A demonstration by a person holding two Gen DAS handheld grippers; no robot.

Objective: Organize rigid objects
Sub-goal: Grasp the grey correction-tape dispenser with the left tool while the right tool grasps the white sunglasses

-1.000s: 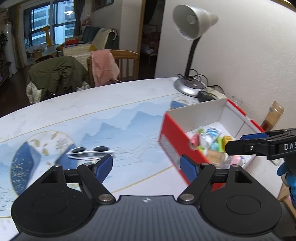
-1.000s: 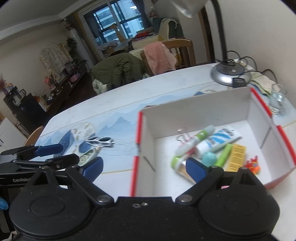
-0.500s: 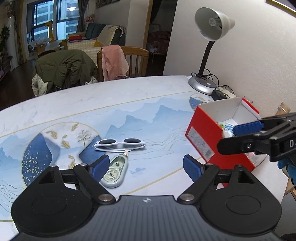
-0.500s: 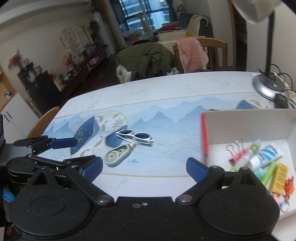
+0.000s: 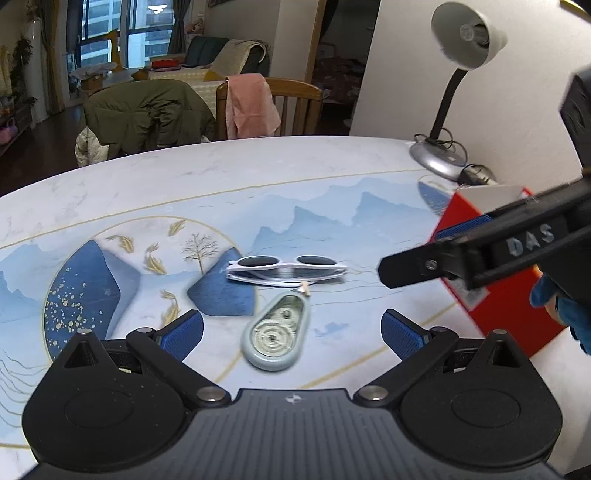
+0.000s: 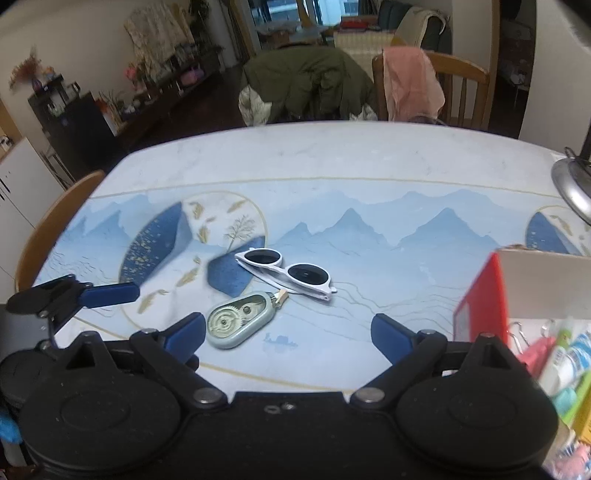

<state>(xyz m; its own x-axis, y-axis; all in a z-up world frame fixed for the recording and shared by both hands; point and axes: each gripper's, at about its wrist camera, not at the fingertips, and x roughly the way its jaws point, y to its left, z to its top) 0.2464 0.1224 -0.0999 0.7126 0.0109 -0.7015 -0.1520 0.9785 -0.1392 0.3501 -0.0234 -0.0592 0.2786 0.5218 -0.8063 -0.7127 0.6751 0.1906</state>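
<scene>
We saw different things in the two wrist views. The left wrist view showed the whole white gooseneck desk lamp point(image 5: 466, 35) with its silver base at the far right corner of the counter point(image 5: 258, 173), against the wall; the right wrist view caught only a sliver of that base point(image 6: 572, 184). The right wrist view alone looked into the red-and-white cardboard box point(image 6: 480, 306) at the right edge of the counter, where tubes and binder clips lay, blurred. From the left wrist view we saw only the box's red outer wall point(image 5: 517, 314).

The left hand-held gripper point(image 5: 291, 334) hung over the near part of the counter, its blue-padded jaws wide apart and opening, with nothing pressed between them. The right hand-held gripper point(image 6: 288, 334) also stood with its jaws apart and empty; in the left wrist view it reached in from the right point(image 5: 424, 266), in front of the box.

The pale green teardrop-shaped correction tape dispenser point(image 5: 277, 334) lay flat on the counter near the near edge, toward the middle, its clear face showing gears and spool, its small tan tip pointing to the far side. In the left wrist view it sat in line between the left jaws, though we could not tell whether it was level with the pads. Just beyond its tip lay the folded white-framed sunglasses with dark lenses point(image 5: 286, 266), with the tip close against the frame; whether they touched we could not tell.

A wooden chair draped with a pink cloth point(image 6: 410, 85) stood at the far edge.
</scene>
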